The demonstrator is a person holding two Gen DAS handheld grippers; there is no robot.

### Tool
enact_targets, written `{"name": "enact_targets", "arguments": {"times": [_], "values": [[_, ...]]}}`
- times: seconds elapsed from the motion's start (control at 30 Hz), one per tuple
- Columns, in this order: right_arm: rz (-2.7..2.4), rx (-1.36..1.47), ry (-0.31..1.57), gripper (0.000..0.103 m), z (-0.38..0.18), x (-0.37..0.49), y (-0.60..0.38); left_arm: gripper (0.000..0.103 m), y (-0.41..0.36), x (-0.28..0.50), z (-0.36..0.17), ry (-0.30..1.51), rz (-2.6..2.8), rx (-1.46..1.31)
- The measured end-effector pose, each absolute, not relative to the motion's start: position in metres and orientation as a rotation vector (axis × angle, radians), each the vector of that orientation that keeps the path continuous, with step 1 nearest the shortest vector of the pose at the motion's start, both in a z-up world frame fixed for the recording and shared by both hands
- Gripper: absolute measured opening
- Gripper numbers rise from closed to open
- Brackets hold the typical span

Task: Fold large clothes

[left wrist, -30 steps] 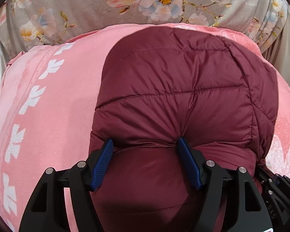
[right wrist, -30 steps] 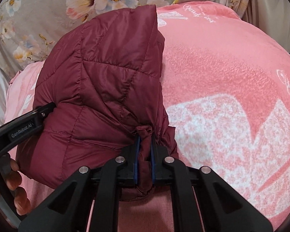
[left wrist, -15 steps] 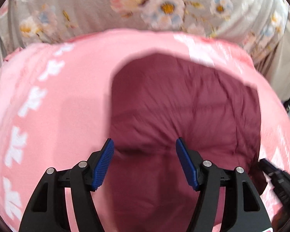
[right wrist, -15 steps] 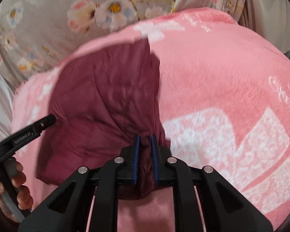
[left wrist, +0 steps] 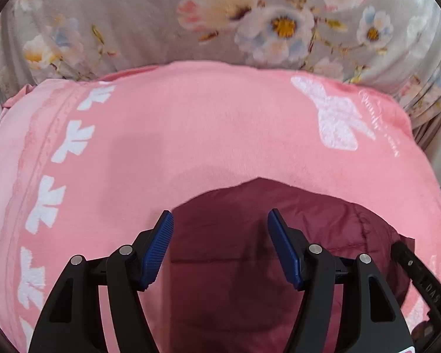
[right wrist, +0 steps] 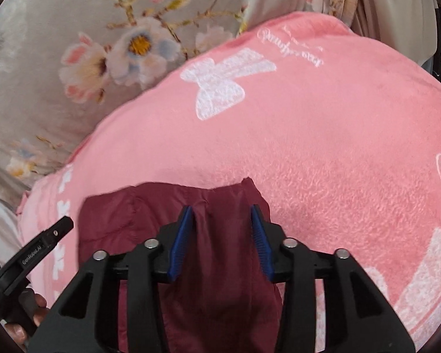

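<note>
**Both tongs spread over a maroon jacket on the pink blanket**

The maroon padded jacket [left wrist: 250, 264] is seen in the lower middle of both wrist views, laid on a pink blanket [left wrist: 191, 132] patterned with white bows. A grey flowered sheet [left wrist: 132, 23] fills the top of each frame.

The left tongs [left wrist: 220, 247] are spread wide, and nothing is pinched; the jacket's far edge is seen just beyond and between the blue pads. The right tongs [right wrist: 222, 241] are also spread, with a ridge of fabric standing loose between the pads. Whether the left pad there touches the cloth cannot be told.

In the right view the left tool is seen at the lower left, so the jacket is bracketed by the two tools, side by side. The garment is judged to lie directly ahead of and beneath both, its visible breadth running across the frame from left to right. Neither hand appears clearly nearer. A fresh grip on the near edge is judged to be needed from both sides for any further fold.
</note>
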State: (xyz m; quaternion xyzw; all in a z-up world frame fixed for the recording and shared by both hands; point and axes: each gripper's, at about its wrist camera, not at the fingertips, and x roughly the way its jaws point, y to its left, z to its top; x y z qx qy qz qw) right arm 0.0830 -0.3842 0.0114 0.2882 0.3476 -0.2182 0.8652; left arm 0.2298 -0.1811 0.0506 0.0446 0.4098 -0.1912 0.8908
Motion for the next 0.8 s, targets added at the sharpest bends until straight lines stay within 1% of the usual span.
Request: {"name": "enact_targets", "arguments": {"times": [0.1,0.2,0.43,0.8], "values": [[-0.460,0.557,0.764,0.030,-0.011,0.091,-0.383,0.065,-0.201,0.235,0.024,0.872,-0.392,0.119],[-0.450,0.532,0.767,0.029,-0.025,0.092,-0.384,0.068,-0.209,0.235,0.006,0.846,-0.373,0.130],[-0.456,0.485,0.724,0.028,-0.040,0.094,-0.381,0.071,-0.215,0.237,-0.009,0.801,-0.355,0.111],[-0.488,0.449,0.690,0.028,-0.047,0.097,-0.378,0.071,-0.225,0.235,-0.019,0.745,-0.314,0.156]]}}
